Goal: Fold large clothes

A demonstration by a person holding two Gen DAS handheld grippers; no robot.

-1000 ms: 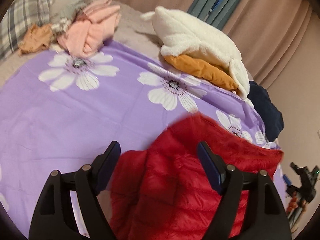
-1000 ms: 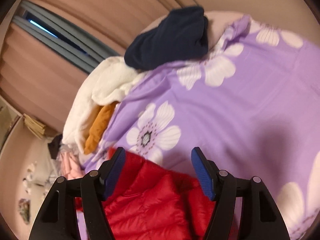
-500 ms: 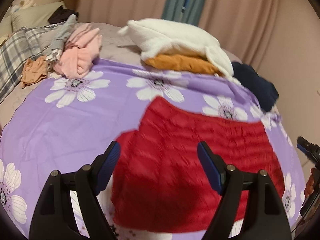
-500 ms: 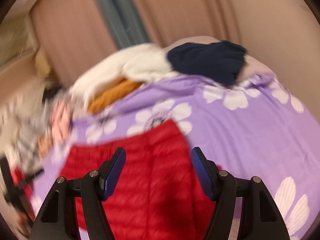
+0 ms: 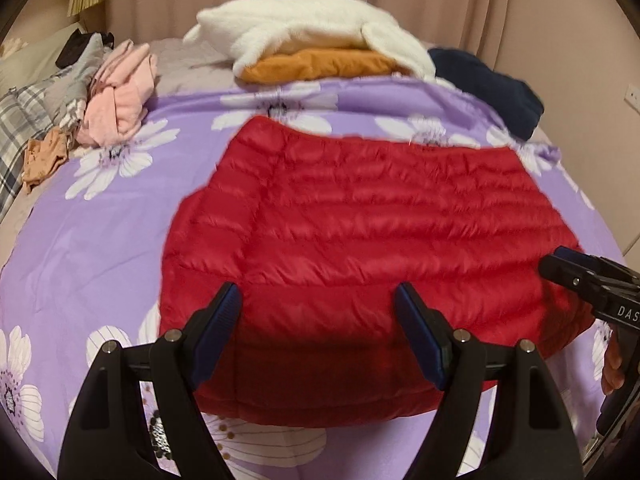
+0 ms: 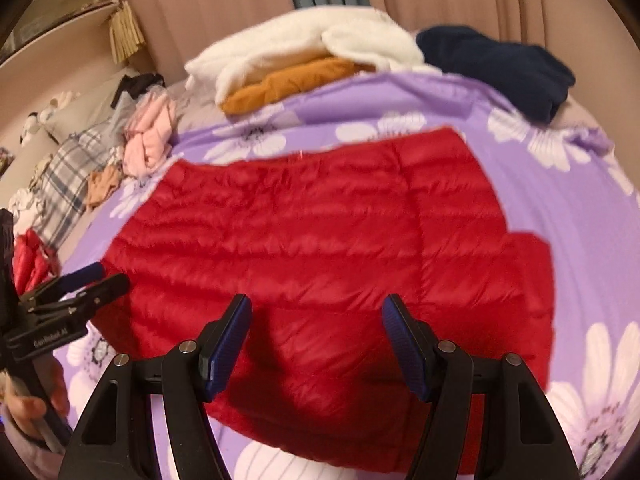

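I am holding the left gripper (image 5: 318, 330) and right gripper (image 6: 316, 340) tilted downward over the near hem of the red puffer jacket (image 5: 360, 240), jaws of both standing apart and grasping nothing. The jacket is lying flat on the purple flowered sheet (image 5: 92, 248), its long axis running across in front of me, each gripper nearest its own end, so I am judging a two-handed pinch comes next.

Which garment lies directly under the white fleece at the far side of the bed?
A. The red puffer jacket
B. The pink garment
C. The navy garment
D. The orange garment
D: the orange garment pokes out from beneath the white fleece, while the others lie apart from it.
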